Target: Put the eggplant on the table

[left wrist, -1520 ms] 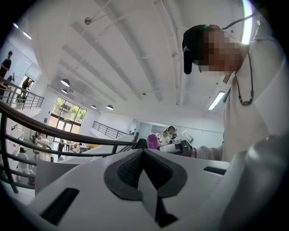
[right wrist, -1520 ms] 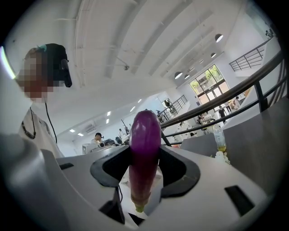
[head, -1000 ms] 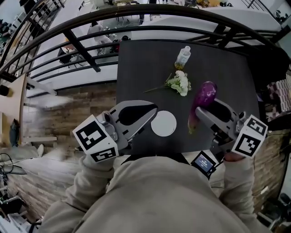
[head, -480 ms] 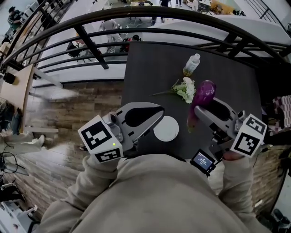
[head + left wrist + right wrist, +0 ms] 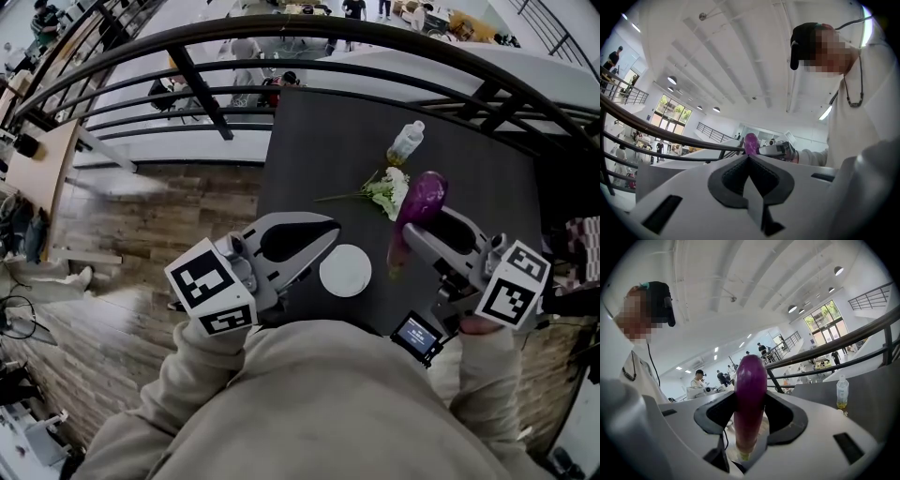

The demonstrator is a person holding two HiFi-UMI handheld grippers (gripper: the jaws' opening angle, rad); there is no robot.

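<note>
Clamping the eggplant (image 5: 750, 394) stem-down between its jaws, the right gripper (image 5: 422, 223) holds it above the table's (image 5: 319, 141) near right edge, just beside the flowers (image 5: 386, 192). Left gripper (image 5: 328, 230) jaws are pressed together, empty, at the near left edge.

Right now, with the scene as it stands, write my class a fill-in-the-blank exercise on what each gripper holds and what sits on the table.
1. The right gripper is clamped on a purple ____.
2. The left gripper has its jaws together and holds ____.
3. On the dark table, the small bottle stands next to some white ____.

Missing words: eggplant; nothing; flowers.
</note>
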